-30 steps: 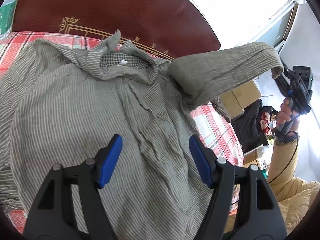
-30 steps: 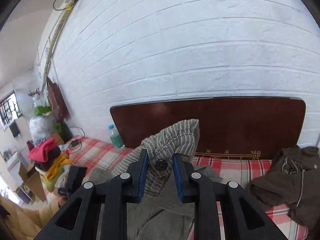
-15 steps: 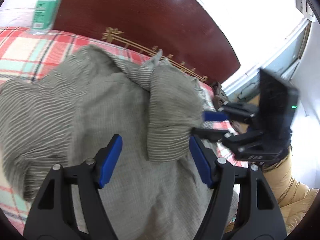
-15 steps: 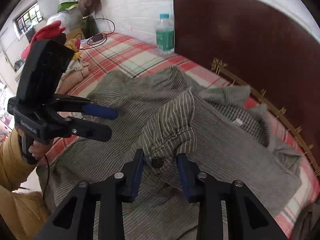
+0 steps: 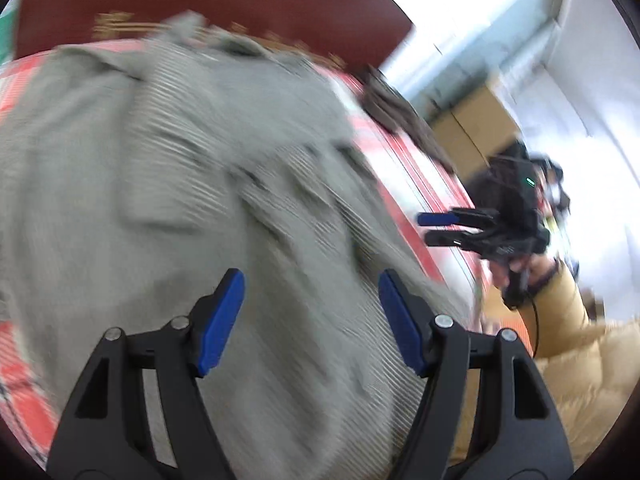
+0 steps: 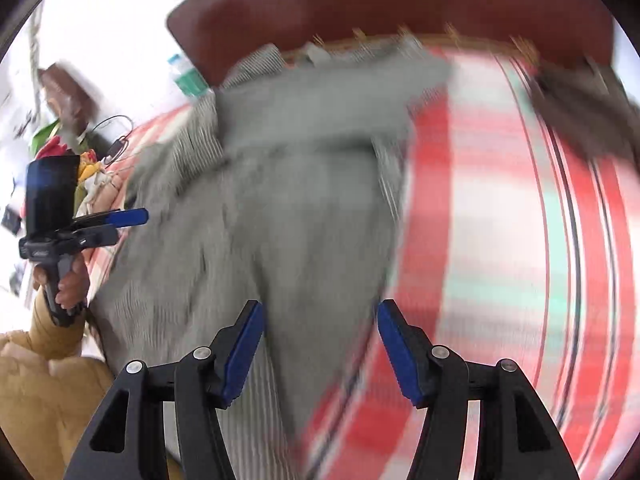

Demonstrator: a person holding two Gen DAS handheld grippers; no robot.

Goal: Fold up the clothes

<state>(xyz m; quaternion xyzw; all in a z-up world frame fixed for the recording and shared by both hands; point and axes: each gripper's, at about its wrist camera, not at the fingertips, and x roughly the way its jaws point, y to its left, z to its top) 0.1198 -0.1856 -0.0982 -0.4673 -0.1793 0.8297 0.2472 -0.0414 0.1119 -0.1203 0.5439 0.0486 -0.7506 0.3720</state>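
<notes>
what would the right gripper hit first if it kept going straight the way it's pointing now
Most likely the grey striped shirt on the plaid bedsheet. The right gripper is open and empty, aimed near the shirt's right edge; motion blur makes depth uncertain.

Two gripper-mounted cameras look down, close over a bed (image 6: 500, 200), toward its headboard (image 5: 240, 0); both show the same striped shirt (image 5: 160, 160).

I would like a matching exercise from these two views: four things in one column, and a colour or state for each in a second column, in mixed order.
Things:
1. grey striped shirt
2. wooden headboard
3. checked bed sheet
4. right gripper

Descriptions:
A. red and white
B. open, holding nothing
C. dark reddish brown
D. lying spread on the bed

Pairs: 1-D, 2-C, 3-A, 4-B
</notes>
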